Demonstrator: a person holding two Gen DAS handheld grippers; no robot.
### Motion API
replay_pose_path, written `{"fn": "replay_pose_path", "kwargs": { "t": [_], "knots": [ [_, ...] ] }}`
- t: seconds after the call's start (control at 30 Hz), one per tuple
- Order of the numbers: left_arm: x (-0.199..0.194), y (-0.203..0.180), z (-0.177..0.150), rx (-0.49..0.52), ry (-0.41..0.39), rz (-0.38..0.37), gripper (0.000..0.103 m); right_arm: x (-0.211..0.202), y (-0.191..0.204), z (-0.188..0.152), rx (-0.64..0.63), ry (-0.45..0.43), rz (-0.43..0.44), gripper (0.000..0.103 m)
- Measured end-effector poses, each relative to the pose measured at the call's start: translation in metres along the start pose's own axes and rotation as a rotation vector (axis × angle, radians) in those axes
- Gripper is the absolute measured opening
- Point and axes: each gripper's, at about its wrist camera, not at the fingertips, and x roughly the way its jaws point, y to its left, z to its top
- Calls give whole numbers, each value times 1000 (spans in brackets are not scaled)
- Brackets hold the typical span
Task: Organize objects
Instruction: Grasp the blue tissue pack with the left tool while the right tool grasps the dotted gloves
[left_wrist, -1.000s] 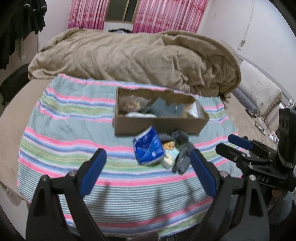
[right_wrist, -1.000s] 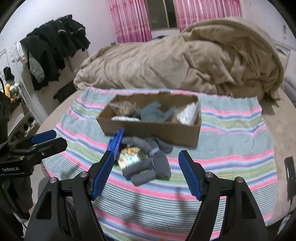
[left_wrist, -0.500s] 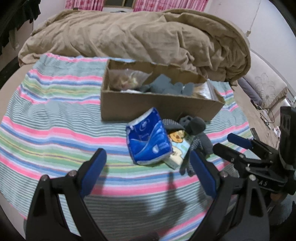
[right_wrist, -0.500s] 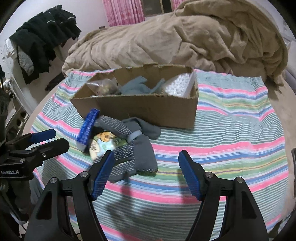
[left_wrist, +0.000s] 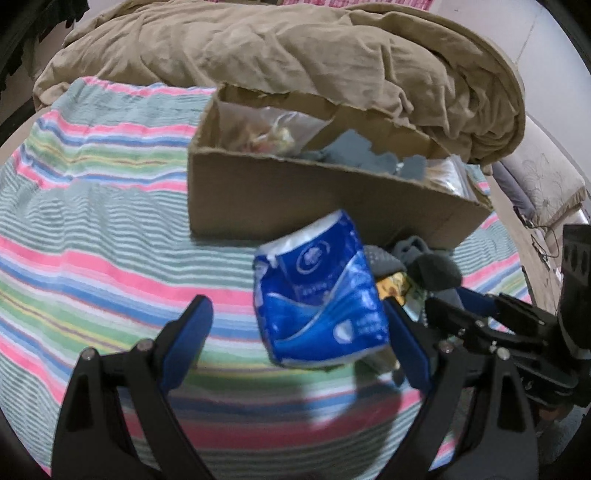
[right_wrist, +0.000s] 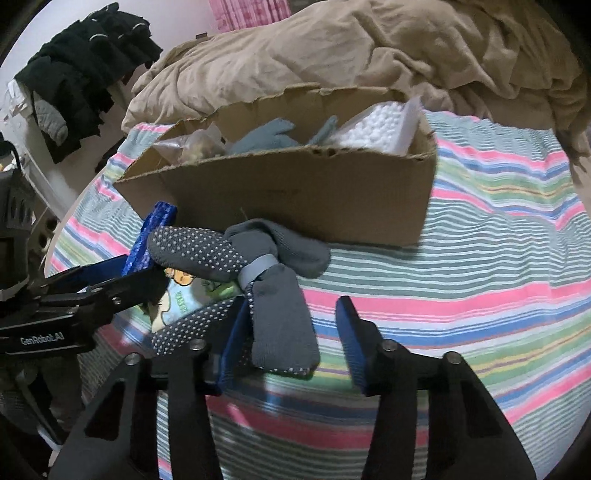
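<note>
A blue tissue pack (left_wrist: 317, 295) lies on the striped blanket in front of a cardboard box (left_wrist: 295, 199). My left gripper (left_wrist: 297, 343) is open and low over the blanket, with the pack between its fingers, close to the right one. Beside the pack lies a grey dotted sock bundle (right_wrist: 266, 280) on top of a small cartoon-printed packet (right_wrist: 184, 291). My right gripper (right_wrist: 293, 339) straddles one sock end and its jaws are closing. The left pad is at the sock and the right pad (right_wrist: 351, 339) stands apart from it. The box (right_wrist: 295, 192) holds grey gloves and clear bags.
A heaped beige duvet (left_wrist: 295, 48) lies right behind the box. The striped blanket (left_wrist: 92, 240) spreads to the left and right of the pile. Dark clothes (right_wrist: 81, 66) hang at the far left wall. A pillow (left_wrist: 546, 184) sits off the right side.
Both grippers have come down and closer to the pile in front of the box. The right gripper's jaws have narrowed around the sock end. The left gripper's jaws stay wide.
</note>
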Motion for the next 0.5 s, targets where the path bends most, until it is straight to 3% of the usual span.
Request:
{"fn": "replay_pose_path", "kwargs": {
  "t": [0.1, 0.17, 0.33, 0.5],
  "knots": [
    [2, -3, 1, 19, -4, -21, 79, 4, 2, -1, -7, 1, 12, 35],
    [1, -5, 3, 31, -7, -37, 57, 5, 4, -1, -11, 2, 19, 32],
    [-6, -15, 1, 61, -9, -49, 52, -2, 8, -3, -26, -6, 23, 22],
    [-21, -19, -5, 70, -17, -54, 51, -16, 10, -7, -18, -21, 9, 21]
  ]
}}
